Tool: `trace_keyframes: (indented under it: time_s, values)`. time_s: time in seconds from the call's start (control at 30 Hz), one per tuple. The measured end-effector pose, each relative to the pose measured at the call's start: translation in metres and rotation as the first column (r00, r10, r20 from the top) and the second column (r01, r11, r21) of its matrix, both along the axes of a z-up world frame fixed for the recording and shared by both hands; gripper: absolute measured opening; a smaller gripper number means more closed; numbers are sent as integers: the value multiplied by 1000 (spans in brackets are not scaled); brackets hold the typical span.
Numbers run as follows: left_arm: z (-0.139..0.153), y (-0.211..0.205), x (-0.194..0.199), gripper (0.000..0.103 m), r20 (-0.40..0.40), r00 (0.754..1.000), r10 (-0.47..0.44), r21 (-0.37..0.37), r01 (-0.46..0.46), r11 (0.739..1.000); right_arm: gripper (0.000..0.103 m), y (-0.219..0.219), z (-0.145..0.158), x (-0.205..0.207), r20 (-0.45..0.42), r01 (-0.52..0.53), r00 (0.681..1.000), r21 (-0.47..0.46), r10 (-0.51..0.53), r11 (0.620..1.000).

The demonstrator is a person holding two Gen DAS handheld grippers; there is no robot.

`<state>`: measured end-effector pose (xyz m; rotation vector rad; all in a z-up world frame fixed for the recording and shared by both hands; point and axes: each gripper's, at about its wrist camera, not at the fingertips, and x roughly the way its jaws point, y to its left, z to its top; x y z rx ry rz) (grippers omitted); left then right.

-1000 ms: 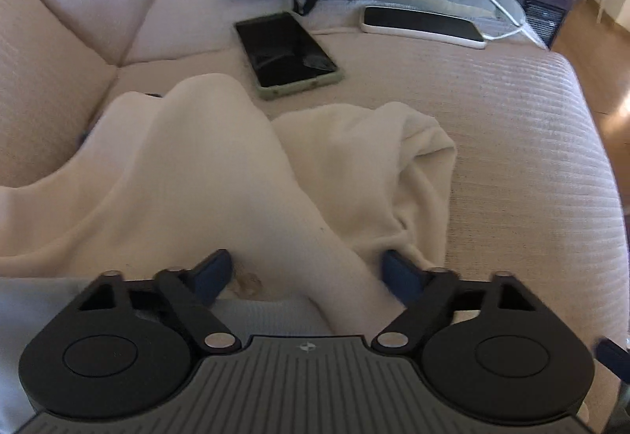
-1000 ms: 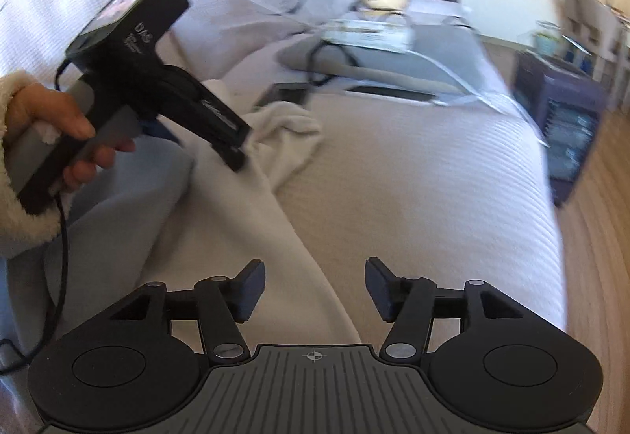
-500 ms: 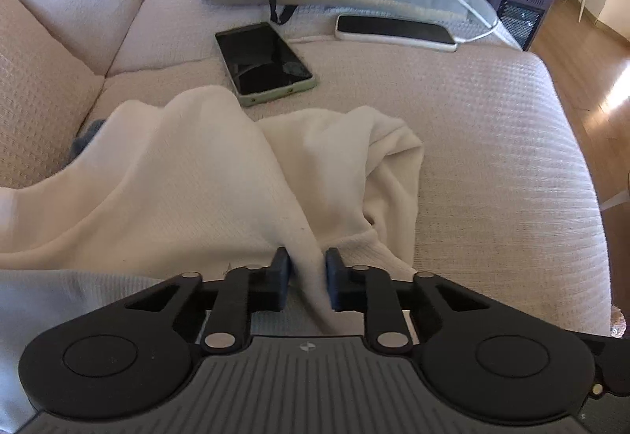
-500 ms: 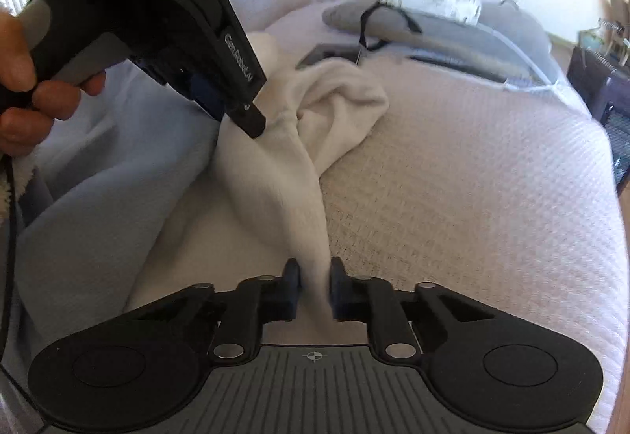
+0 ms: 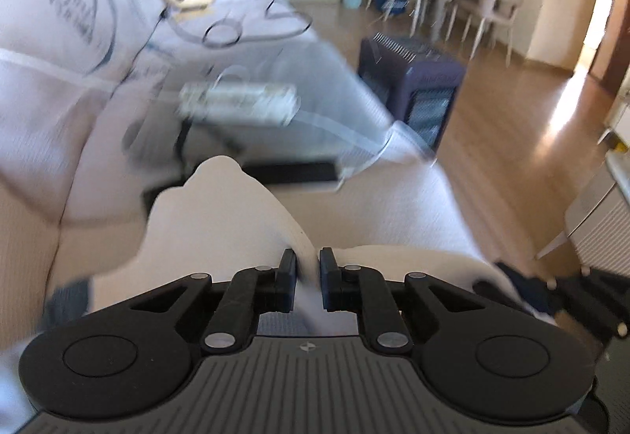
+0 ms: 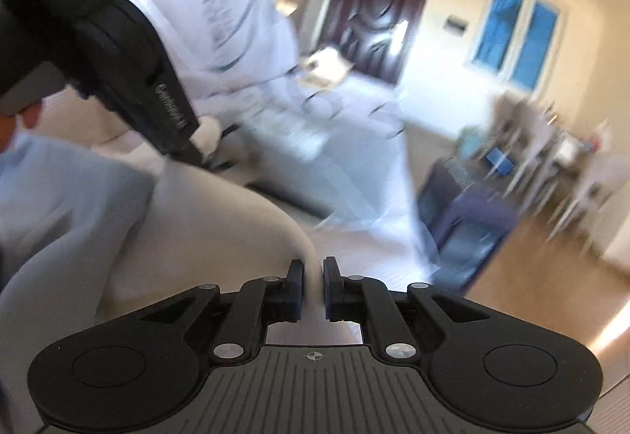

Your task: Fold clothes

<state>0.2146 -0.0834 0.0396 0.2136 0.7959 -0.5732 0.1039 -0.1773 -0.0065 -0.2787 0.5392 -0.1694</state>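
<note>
**Both grippers pinch the cream garment**

Left wrist view: your left gripper (image 5: 307, 278) has its jaws closing, with a fold of the cream garment (image 5: 220, 221) already caught between the pads. The cloth rises ahead of the fingers in a soft peak above the sofa seat (image 5: 393, 205). Beyond it, blurred, a dark phone (image 5: 291, 172) lies on the seat, and a white power strip (image 5: 240, 105) sits on a grey cushion (image 5: 334, 87). A dark heater (image 5: 413, 84) stands on the wooden floor (image 5: 512, 143).

Right wrist view: your right gripper (image 6: 313, 286) is pressed together on a thin edge of the same cream garment (image 6: 220, 233), which sweeps up and left from its pads. Your left gripper (image 6: 130, 64) shows at upper left, its tip against the cloth. A pale blue garment (image 6: 67, 190) lies to the left.
</note>
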Motion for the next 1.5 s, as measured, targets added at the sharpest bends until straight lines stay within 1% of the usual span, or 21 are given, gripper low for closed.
trace_keyframes:
  time_s: [0.07,0.1,0.2,0.27,0.3,0.37,0.4,0.47,0.5,0.57,0.6,0.7,0.77,0.9,0.97,1.03,1.2,1.33,1.43,1.47,1.5]
  values:
    - [12,-16,5,12,21,999,-30,-23,30,999,10,-14,10,15,35,51,998,-45,-49,998]
    - [12,-26,8,13,19,999,-47,-19,47,999,10,-24,12,23,29,80,996,-29,-79,996]
    - [-10,-53,20,15,-22,998,-59,51,60,997,11,-48,-3,44,-35,121,992,15,-120,993]
    - [-34,-61,22,22,-37,997,-63,103,67,992,13,-59,-22,49,-92,126,988,35,-122,991]
    - [-43,-62,23,30,-43,997,-68,114,72,991,14,-62,-34,49,-121,124,986,43,-118,991]
    - [-55,-59,23,41,-48,996,-73,122,79,989,22,-67,-54,48,-178,132,976,41,-123,990]
    - [-56,-56,22,42,-39,997,-73,119,77,990,25,-70,-60,46,-191,136,974,42,-126,990]
    - [-49,-49,22,53,-29,997,-74,98,76,992,27,-77,-66,38,-199,148,971,69,-131,987]
    - [-44,-44,21,56,-29,997,-71,82,73,994,30,-80,-65,32,-196,155,971,96,-134,983]
    - [-31,-28,16,58,-30,997,-67,50,69,996,31,-86,-62,19,-185,163,973,144,-135,976]
    - [-24,-20,12,63,-25,997,-70,36,70,997,31,-83,-58,13,-178,162,975,158,-133,974]
    - [-9,8,-7,72,-4,997,-72,23,72,997,36,-77,-47,-2,-150,136,982,164,-111,977]
    - [-8,23,-19,72,-19,997,-70,52,70,996,41,-71,-41,-16,-157,106,985,205,-74,973]
    - [-33,55,-41,72,-144,987,-74,160,97,982,44,-44,-38,-46,-235,30,971,300,44,954]
    - [-51,69,-54,72,-181,982,-58,220,98,971,44,-30,-44,-65,-295,7,951,325,94,946]
    - [-71,82,-68,72,-232,972,-47,250,106,962,45,-18,-51,-83,-344,-3,929,358,134,934]
    - [-121,104,-95,72,-387,922,-10,254,117,960,52,8,-75,-109,-473,17,861,388,184,921]
    - [-127,117,-111,72,-396,918,-5,218,100,971,52,31,-81,-130,-490,-44,830,421,268,906]
    - [-117,124,-118,72,-380,925,-2,196,83,977,49,45,-68,-145,-459,-113,814,477,357,871]
    - [-111,126,-120,72,-364,931,-6,193,82,978,45,50,-63,-150,-445,-128,807,510,388,851]
    - [-105,128,-122,72,-345,938,-11,190,81,978,31,55,-58,-155,-429,-142,800,542,419,828]
